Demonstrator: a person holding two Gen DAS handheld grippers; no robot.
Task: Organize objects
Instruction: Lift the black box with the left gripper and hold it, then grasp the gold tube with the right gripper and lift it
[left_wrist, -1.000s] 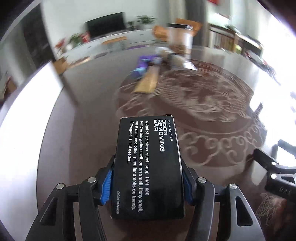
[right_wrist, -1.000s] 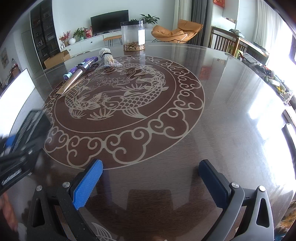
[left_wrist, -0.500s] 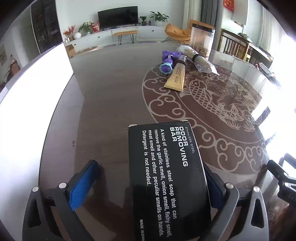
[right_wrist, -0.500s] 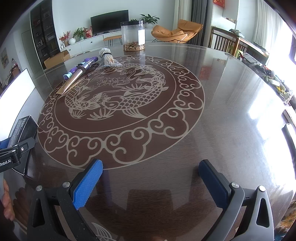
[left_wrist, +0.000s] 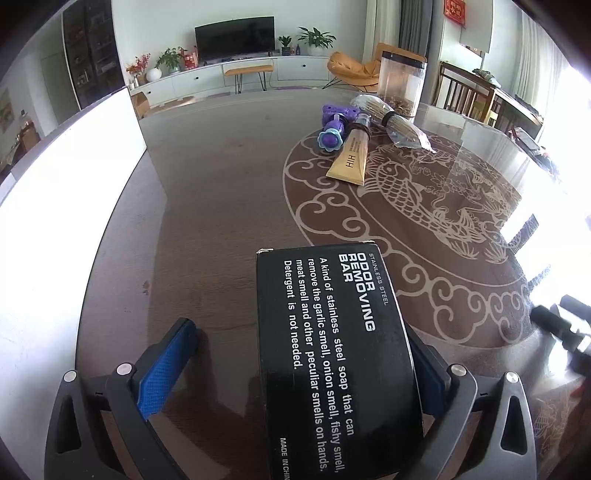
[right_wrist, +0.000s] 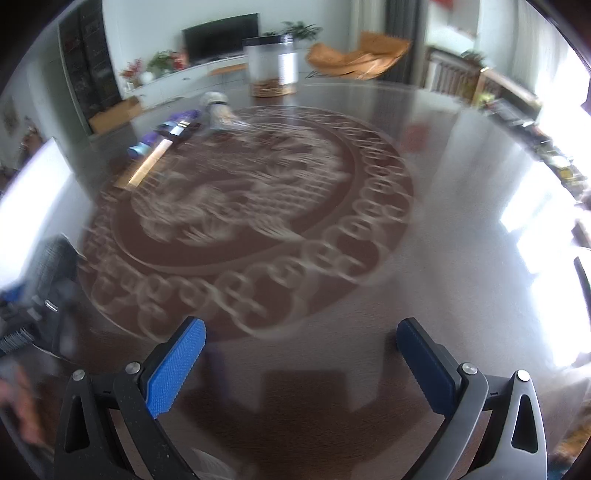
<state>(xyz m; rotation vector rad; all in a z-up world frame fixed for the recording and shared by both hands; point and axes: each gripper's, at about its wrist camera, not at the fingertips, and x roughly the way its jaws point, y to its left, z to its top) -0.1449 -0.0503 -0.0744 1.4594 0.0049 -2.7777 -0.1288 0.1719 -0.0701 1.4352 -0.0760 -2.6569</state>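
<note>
Box: black cardboard soap box (left_wrist: 334, 354) lies flat, long axis along the fingers.
Left gripper (left_wrist: 295, 365): jaws spread, box between, unpinched.
Right gripper (right_wrist: 299, 363): spread, empty, farther off.

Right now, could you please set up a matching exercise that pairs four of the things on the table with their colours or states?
Things:
1. odor removing bar box
2. tube
3. canister
4. left hand-held gripper

Descriptions:
A. clear, with a dark lid
B. open, one pad well clear of the box
C. black with white lettering
D. tan, lying flat beside a purple item

Pairs: 1-C, 2-D, 3-A, 4-B
</note>
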